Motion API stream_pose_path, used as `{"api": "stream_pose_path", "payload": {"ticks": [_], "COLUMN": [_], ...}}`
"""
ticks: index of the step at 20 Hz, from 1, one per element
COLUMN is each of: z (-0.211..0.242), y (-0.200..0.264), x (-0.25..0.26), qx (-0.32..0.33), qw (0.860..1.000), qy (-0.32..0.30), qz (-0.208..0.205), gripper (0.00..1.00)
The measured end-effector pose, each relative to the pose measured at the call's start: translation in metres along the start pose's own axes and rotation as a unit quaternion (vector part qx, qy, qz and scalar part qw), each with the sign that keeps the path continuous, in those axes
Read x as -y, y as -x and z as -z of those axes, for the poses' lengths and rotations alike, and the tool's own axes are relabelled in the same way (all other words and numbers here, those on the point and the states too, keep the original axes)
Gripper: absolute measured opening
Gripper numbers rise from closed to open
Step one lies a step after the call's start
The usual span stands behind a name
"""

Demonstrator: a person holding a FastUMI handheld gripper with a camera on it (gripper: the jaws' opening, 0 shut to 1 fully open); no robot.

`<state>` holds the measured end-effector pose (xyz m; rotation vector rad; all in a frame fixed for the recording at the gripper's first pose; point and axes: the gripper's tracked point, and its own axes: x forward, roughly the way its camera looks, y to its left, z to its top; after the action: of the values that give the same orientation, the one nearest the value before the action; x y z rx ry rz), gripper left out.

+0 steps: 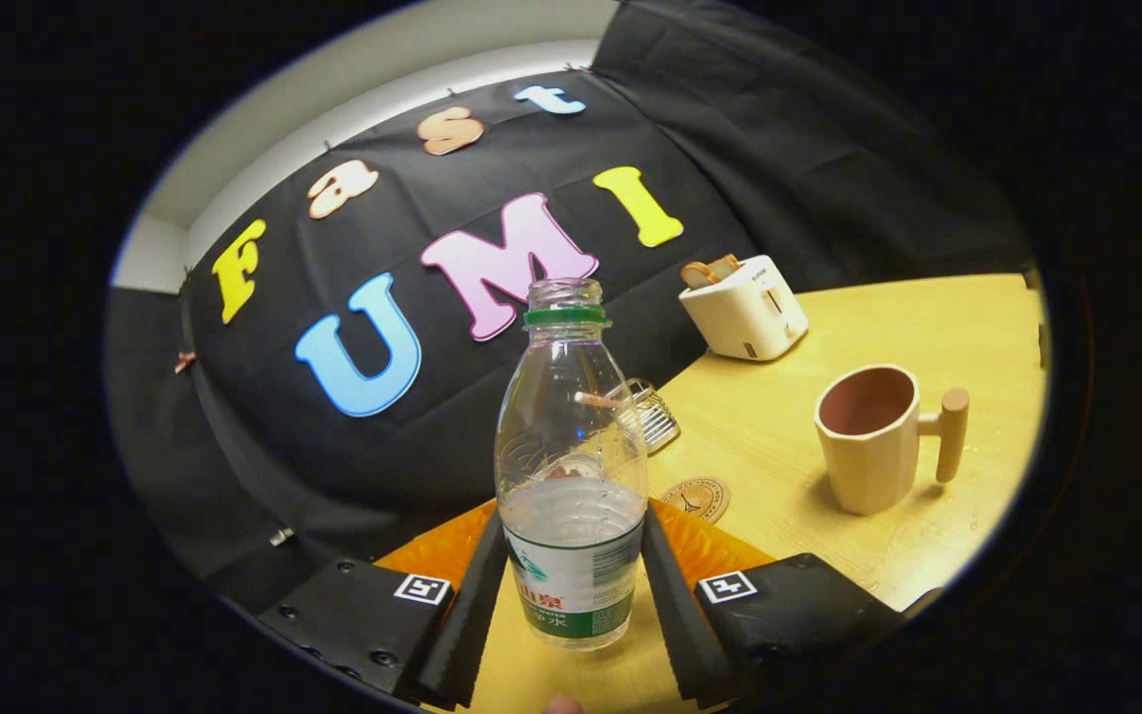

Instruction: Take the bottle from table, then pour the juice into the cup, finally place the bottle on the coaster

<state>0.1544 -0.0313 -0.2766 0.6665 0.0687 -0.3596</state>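
A clear plastic bottle [571, 466] with no cap, a green neck ring and a white-and-green label stands between my fingers. Clear liquid fills roughly its lower third. My gripper [574, 518] is shut on it, one finger pressing each side of the label. Its base looks close to the yellow table [928, 327]; I cannot tell whether it touches. A beige cup [868, 436] with a wooden handle stands open-mouthed beyond my right finger, and its inside looks empty. A round brown coaster [698, 496] lies flat just past the right fingertip, between the bottle and the cup.
A white toaster [744, 307] with bread in its slot stands far back on the table, beyond the cup. A small metal rack [652, 412] sits behind the bottle. An orange mat [442, 550] lies under and behind the fingers. Black cloth walls the far side.
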Motion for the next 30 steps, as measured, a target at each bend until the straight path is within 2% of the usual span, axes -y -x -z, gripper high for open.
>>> {"api": "stream_pose_path", "payload": {"ticks": [4,7,12,19,22,30], "z": [-0.021,-0.017,-0.012,-0.009,-0.008,-0.002], "y": [0.001,-0.002,-0.005,-0.011,-0.010,-0.017], "x": [0.017,0.031,0.043,0.056,0.057,0.055], "qx": [0.010,0.010,-0.001,0.013,0.015,0.010], "qw": [0.994,0.986,0.960,0.928,0.908,0.876], "qy": [-0.109,-0.165,-0.279,-0.368,-0.416,-0.479], "qz": [0.011,0.024,0.028,0.050,0.055,0.063], "gripper": [0.75,0.76,0.75,0.75,0.75,0.75]}}
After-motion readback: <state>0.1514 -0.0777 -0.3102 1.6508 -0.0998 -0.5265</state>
